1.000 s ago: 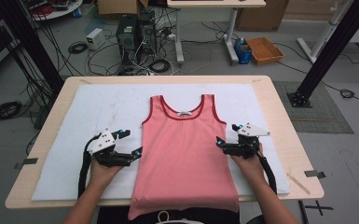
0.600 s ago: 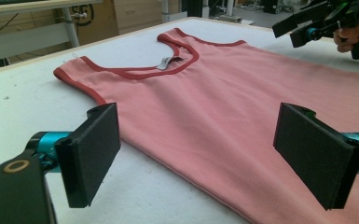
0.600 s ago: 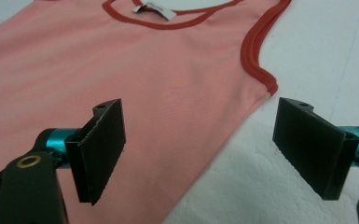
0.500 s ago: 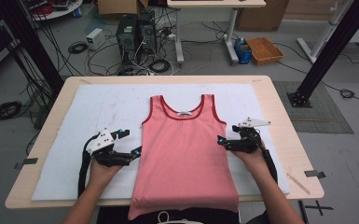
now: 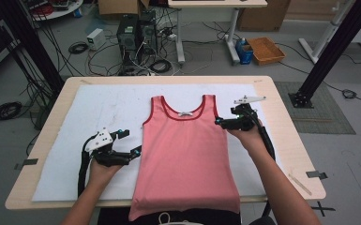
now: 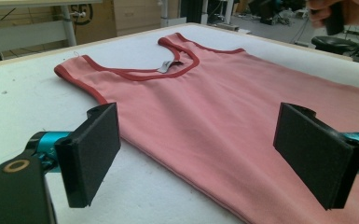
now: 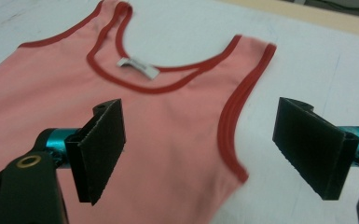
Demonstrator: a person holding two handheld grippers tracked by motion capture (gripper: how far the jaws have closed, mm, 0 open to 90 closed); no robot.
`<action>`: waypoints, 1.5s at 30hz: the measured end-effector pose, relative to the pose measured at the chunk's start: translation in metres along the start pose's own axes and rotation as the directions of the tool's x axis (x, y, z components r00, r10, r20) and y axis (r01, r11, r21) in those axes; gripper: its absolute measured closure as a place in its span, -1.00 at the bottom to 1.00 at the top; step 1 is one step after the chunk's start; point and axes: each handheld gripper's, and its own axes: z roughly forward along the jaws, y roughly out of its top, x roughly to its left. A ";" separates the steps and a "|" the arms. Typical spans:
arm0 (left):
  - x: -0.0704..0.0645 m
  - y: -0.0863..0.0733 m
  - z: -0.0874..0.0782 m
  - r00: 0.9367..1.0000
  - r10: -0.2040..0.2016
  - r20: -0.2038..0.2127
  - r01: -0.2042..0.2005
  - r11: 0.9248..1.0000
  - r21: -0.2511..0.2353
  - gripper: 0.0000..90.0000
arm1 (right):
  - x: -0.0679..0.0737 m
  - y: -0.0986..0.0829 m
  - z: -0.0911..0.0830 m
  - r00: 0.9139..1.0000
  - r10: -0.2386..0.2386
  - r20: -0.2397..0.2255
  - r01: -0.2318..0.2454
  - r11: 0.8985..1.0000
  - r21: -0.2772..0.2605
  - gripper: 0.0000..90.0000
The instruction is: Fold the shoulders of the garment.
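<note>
Pink tank top point(image 5: 185, 150) flat on a white mat point(image 5: 65, 164) over a wooden table point(image 5: 290, 140); cables and computer towers point(image 5: 133, 30) behind.

Red-trimmed, label at neck, hem seemingly over the near edge. Left gripper point(image 5: 130, 143) at its side seam, right gripper point(image 5: 221, 122) at the armhole; both jaws spread wide, holding nothing.

Cloth top on matt white sheet
Tank top point(image 5: 185, 150): soft pink knit, red trim. Tongs' pads point(image 6: 93, 151): rough black foam. Surface point(image 5: 281, 122) edge: pale wood, smooth.
</note>
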 end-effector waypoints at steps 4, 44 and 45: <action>0.000 0.000 0.000 1.000 0.000 0.000 0.000 1.000 0.000 -0.67 | -0.005 0.015 0.020 1.000 0.010 0.012 -0.011 1.000 0.023 -0.63; 0.001 0.000 0.000 1.000 -0.007 0.008 0.007 1.000 0.003 -0.67 | -0.039 0.054 0.145 0.977 0.099 0.188 -0.128 0.980 0.150 -0.41; 0.001 0.000 0.000 1.000 -0.005 0.008 0.005 1.000 0.004 -0.67 | -0.039 0.054 0.145 0.977 0.099 0.188 -0.128 0.980 0.150 -0.41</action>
